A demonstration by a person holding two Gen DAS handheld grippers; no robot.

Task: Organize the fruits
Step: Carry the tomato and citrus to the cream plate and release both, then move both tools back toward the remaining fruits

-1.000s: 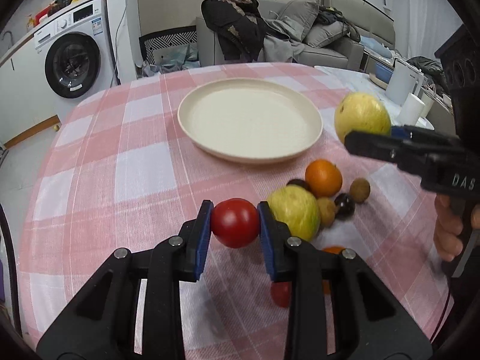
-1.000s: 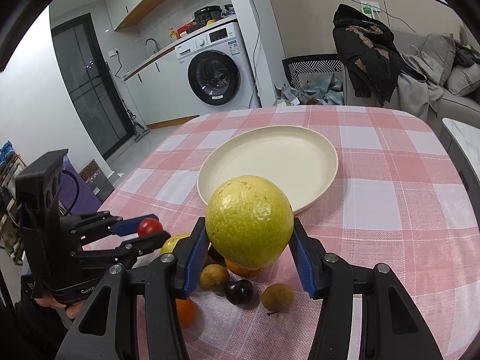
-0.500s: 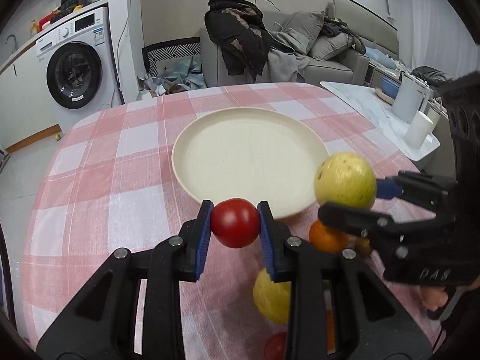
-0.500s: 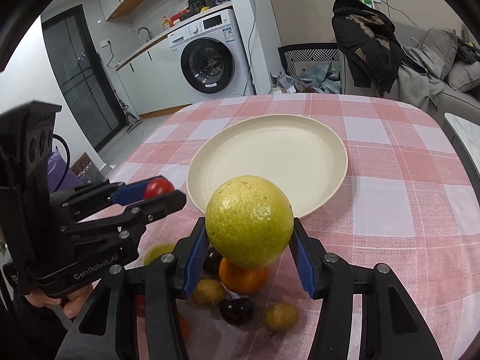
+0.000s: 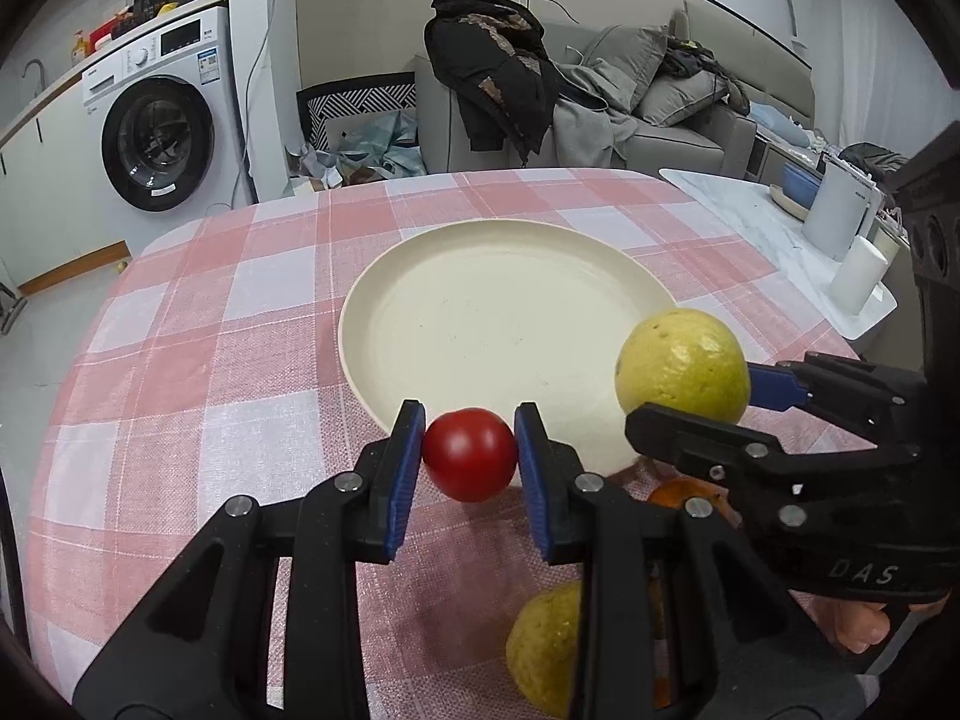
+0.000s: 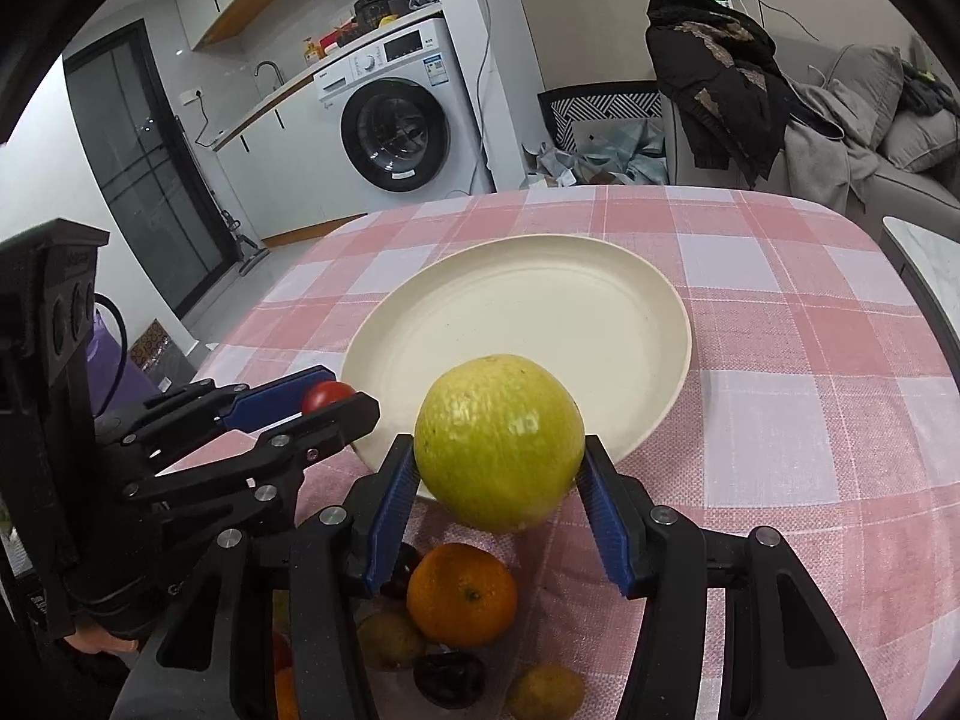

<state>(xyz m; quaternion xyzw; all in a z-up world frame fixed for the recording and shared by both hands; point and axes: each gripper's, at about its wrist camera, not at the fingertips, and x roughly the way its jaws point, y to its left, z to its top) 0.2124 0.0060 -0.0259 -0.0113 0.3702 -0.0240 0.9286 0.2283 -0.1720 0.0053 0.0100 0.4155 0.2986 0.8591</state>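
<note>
Bare cream plate (image 5: 480, 276) on checked tablecloth (image 5: 198, 372), no fruit inside

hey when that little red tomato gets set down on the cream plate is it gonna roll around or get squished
The tomato looks round and glossy, so it would probably roll on the plate, whose floor looks flat; the raised rim should stop it. The left gripper pinches it with no visible denting, so it seems fairly firm, though probably bruisable.

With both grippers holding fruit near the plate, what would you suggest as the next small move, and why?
Probably carry the left gripper forward over the empty cream round plate before lowering. Its small red tomato sits only at the near rim, and the right gripper, clamping the large yellow-green round fruit, is alongside, so each needs its own spot.
</note>
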